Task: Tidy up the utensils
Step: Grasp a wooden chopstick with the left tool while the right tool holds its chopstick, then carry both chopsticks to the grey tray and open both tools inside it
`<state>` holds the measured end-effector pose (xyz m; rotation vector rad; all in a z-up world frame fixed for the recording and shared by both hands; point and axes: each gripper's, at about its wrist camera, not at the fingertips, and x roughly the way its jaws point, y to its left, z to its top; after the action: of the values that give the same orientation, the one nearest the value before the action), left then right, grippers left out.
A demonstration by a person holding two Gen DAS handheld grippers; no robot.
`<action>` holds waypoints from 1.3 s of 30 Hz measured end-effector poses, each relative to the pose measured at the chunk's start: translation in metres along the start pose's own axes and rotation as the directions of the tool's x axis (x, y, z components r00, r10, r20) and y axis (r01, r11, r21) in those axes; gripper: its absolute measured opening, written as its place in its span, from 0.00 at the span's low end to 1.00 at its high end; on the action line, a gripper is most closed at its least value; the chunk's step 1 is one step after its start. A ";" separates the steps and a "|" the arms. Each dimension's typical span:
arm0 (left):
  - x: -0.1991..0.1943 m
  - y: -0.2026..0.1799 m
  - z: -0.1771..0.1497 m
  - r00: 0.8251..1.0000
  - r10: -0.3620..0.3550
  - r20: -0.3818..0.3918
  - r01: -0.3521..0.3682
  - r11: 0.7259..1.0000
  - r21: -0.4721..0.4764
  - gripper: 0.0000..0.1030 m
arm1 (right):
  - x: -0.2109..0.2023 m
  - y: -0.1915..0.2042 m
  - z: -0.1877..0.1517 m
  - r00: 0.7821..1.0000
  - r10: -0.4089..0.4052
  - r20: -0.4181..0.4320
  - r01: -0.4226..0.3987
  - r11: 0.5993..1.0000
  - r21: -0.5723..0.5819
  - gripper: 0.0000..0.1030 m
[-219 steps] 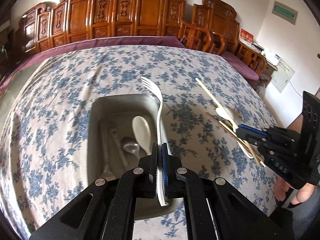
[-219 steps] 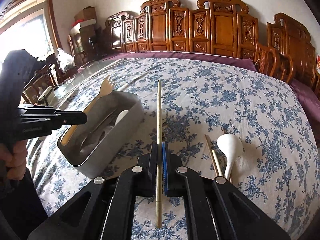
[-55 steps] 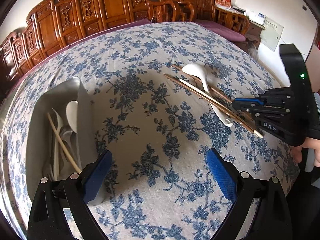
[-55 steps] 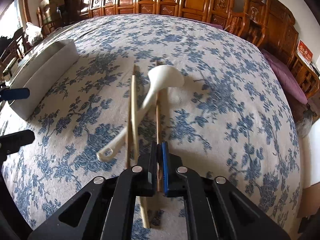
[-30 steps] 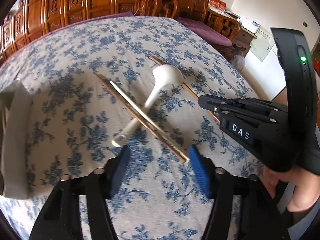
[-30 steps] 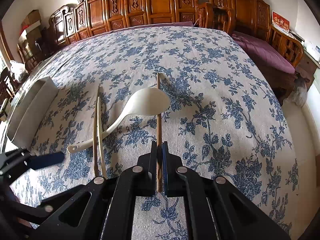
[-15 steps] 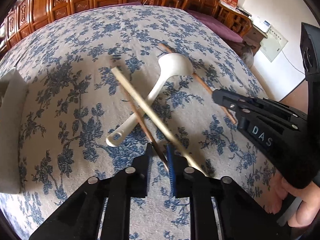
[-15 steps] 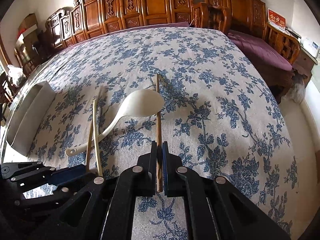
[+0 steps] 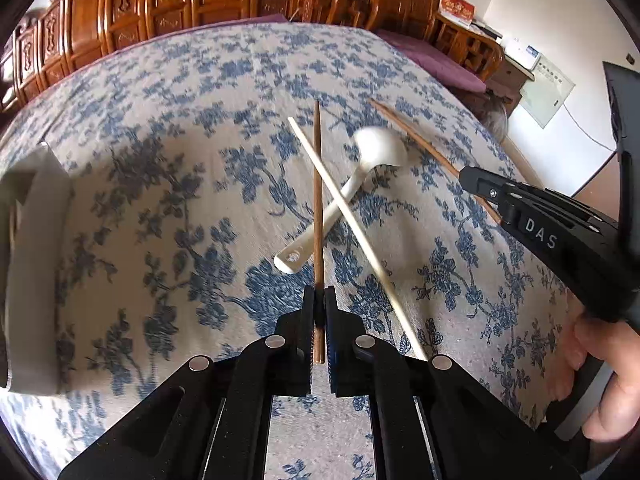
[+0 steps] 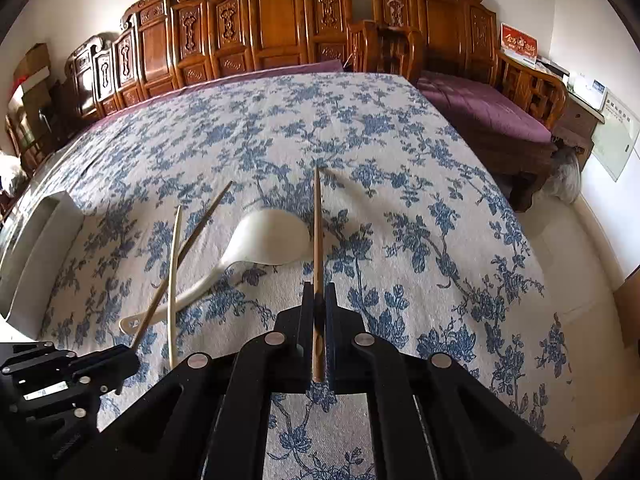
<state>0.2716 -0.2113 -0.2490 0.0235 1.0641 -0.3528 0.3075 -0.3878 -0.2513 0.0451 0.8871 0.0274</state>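
At the left edge stands the grey box [image 10: 28, 248] on the flowered tablecloth [image 10: 400, 240]. The left gripper [image 9: 319, 300] is closed on a dark brown chopstick [image 9: 317, 200]. This chopstick crosses a pale chopstick [image 9: 340, 208] and a white spoon [image 9: 376, 152]. The right gripper [image 10: 319, 296] is clamped on another brown chopstick [image 10: 317, 220], beside the spoon bowl.

Three chopsticks: two dark [image 9: 317, 184] [image 10: 317, 220], one pale [image 9: 352, 224]. One white spoon [image 9: 376, 152]. One grey bin [image 10: 28, 256]. Two grippers [image 9: 319, 304] [image 10: 319, 300]. One flowered cloth [image 10: 400, 240].
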 end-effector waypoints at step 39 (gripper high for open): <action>-0.109 0.122 -0.019 0.985 0.129 0.112 -0.120 0.989 -0.081 0.04 | -0.076 0.130 -0.008 0.978 0.176 0.109 -0.145 0.958 -0.248 0.06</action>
<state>0.2444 -0.0632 -0.1833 0.0031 0.9536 -0.1992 0.2526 -0.2610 -0.1913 -0.1053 0.7430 0.2803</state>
